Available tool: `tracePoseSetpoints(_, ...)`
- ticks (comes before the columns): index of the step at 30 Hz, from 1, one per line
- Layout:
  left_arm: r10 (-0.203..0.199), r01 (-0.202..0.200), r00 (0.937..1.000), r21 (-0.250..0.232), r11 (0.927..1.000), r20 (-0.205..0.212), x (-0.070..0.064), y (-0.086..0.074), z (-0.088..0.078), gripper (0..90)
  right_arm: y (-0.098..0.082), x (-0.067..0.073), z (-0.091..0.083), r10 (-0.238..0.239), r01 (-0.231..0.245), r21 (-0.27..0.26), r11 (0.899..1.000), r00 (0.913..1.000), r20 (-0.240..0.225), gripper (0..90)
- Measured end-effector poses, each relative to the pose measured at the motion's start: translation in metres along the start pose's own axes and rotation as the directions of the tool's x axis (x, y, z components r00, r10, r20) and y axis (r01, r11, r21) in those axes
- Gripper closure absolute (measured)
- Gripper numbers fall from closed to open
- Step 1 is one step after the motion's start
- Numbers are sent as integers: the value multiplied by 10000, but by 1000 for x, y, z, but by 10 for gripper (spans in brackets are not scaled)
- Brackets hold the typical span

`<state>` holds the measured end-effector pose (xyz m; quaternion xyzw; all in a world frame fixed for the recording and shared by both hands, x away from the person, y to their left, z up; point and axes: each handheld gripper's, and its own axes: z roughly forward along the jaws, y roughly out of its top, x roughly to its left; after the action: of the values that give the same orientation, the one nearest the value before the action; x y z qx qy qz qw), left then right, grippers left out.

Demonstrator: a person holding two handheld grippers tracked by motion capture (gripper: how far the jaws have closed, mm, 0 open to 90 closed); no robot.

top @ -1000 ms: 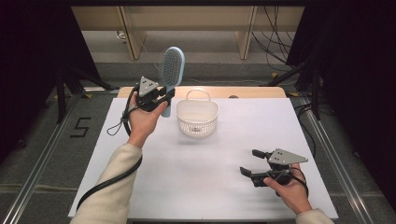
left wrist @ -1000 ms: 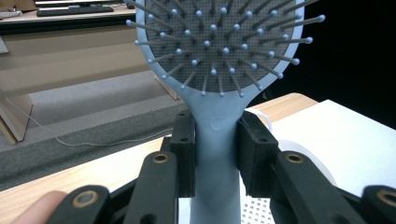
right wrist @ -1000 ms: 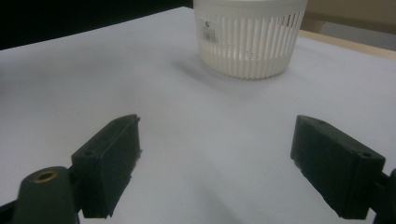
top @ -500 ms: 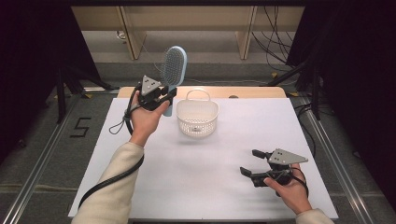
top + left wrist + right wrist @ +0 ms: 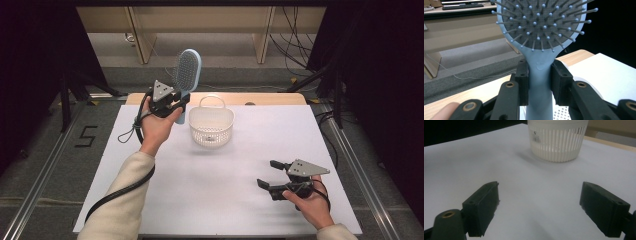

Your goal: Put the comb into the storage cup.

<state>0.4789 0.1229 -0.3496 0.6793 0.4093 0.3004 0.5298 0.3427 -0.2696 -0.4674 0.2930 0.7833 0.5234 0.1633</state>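
Note:
A light blue hairbrush (image 5: 188, 72) stands upright in the air, bristle head up, to the left of a white slatted basket (image 5: 212, 125). My left gripper (image 5: 179, 102) is shut on its handle, and in the left gripper view both pads clamp the hairbrush (image 5: 539, 75) just below the head, the left gripper (image 5: 539, 82) pointing upward. My right gripper (image 5: 270, 174) rests low over the white table near the front right, open with nothing between its jaws. In the right gripper view the right gripper (image 5: 539, 207) faces the basket (image 5: 557, 140) farther off.
The white table cover (image 5: 240, 200) lies over a wooden tabletop (image 5: 280, 98) whose far edge shows behind the basket. Dark stands and cables flank the table on both sides. A "5" is marked on the floor (image 5: 86, 136) at the left.

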Motion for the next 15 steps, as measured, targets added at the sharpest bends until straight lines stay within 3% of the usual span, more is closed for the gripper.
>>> tracePoseSetpoints(15,46,-46,10000,-10,10000,61,-3,2,2,699,0,0,0,14,-14,6,10000,10000,-13,164)
